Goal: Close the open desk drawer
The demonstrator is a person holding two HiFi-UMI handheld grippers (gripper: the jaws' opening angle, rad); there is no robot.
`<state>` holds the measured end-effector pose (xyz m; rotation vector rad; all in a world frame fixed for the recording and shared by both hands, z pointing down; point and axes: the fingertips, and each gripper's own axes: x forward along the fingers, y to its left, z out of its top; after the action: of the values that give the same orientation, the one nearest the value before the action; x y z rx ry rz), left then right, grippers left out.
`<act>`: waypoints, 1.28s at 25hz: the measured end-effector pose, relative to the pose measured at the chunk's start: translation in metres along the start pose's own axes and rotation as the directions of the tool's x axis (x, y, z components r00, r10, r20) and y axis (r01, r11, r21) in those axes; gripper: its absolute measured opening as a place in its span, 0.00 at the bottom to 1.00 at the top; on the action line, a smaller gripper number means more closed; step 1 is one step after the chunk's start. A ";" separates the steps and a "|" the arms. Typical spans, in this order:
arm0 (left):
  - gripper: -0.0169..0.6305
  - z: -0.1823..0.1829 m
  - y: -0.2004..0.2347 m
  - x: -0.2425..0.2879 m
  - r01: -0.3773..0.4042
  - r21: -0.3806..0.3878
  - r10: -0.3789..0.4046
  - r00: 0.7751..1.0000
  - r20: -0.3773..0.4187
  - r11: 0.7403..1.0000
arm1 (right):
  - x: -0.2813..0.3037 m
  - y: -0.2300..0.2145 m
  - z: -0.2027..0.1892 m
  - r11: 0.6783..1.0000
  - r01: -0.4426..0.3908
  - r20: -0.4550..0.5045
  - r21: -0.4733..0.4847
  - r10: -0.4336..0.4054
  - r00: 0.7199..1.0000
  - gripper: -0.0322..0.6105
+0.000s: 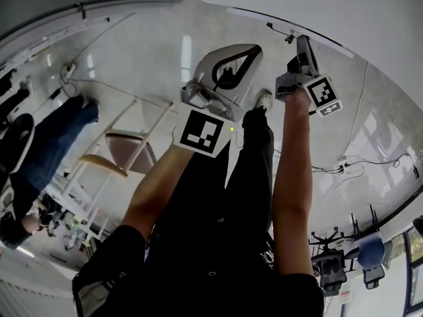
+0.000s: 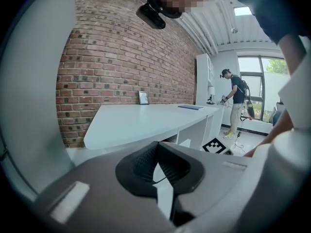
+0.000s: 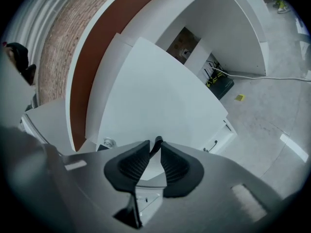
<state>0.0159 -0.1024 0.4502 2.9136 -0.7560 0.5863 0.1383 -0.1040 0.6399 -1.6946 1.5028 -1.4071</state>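
In the right gripper view my right gripper [image 3: 156, 142] has its fingertips pinched on a small dark curved handle [image 3: 157, 139] at the near edge of the white desk [image 3: 160, 91]. Below the pads, through the gap, a white drawer part [image 3: 147, 199] shows. The head view puts this gripper [image 1: 303, 45] up against the desk edge [image 1: 291, 5]. My left gripper [image 2: 156, 147] is shut with nothing between its pads. It is held in the air beside the right one [image 1: 228, 71], apart from the desk [image 2: 141, 123].
A drawer unit with thin dark handles [image 3: 217, 141] stands under the desk, and cables and a dark box [image 3: 218, 81] lie in the knee space. A brick wall [image 2: 121, 57] runs behind the desk. Another person [image 2: 236, 103] stands far off. A chair [image 1: 122, 154] is at my left.
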 end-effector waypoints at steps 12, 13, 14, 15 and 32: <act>0.05 0.000 0.014 0.005 -0.068 0.006 0.067 0.995 0.071 0.998 | 0.026 0.018 0.023 0.993 -0.118 0.073 -0.010 0.119 0.990 0.17; 0.05 -0.001 0.014 0.008 -0.068 0.012 0.067 0.995 0.075 0.998 | 0.030 0.019 0.025 0.992 -0.127 0.079 -0.013 0.128 0.989 0.17; 0.05 -0.002 0.013 0.010 -0.068 0.016 0.067 0.995 0.080 0.998 | 0.033 0.019 0.027 0.991 -0.135 0.083 -0.015 0.136 0.987 0.17; 0.05 -0.003 0.012 0.012 -0.068 0.019 0.066 0.994 0.086 0.998 | 0.036 0.018 0.029 0.990 -0.142 0.085 -0.017 0.143 0.986 0.17; 0.05 -0.029 0.016 0.035 -0.104 0.011 0.102 0.986 0.135 0.994 | 0.075 0.002 0.041 0.976 -0.208 0.102 -0.058 0.214 0.972 0.17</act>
<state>0.0265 -0.1277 0.4896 2.9690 -0.9264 0.4104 0.1644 -0.1842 0.6512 -1.5585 1.6137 -1.1609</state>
